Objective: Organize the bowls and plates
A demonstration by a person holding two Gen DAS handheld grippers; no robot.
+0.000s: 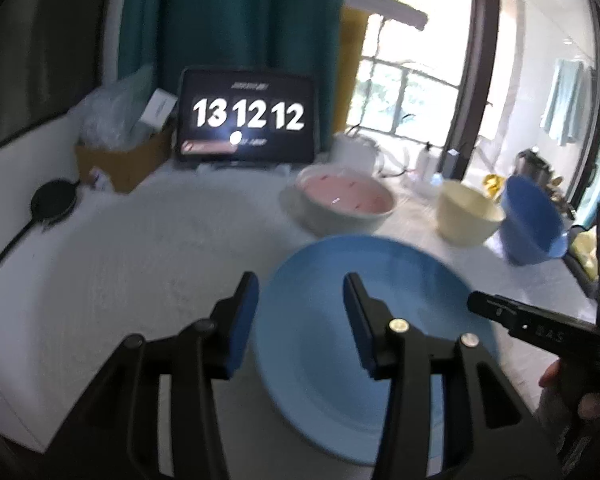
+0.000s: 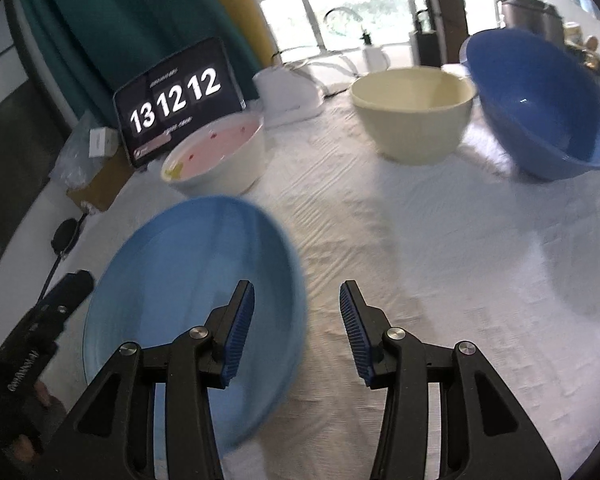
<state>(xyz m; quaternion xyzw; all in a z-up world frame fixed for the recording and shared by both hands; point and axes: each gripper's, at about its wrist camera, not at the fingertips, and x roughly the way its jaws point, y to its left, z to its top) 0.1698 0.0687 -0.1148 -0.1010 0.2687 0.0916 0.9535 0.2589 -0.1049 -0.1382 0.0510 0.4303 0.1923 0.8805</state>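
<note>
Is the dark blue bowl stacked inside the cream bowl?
No, the dark blue bowl rests on the table beside the cream bowl, tilted.

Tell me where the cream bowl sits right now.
The cream bowl stands on the white cloth toward the back, between the pink bowl and the dark blue bowl, closer to the blue one.

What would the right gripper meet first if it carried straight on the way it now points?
Probably the bare white tablecloth: the right gripper stands open, angled down at it, just right of the light blue plate. Depth is uncertain.
</note>
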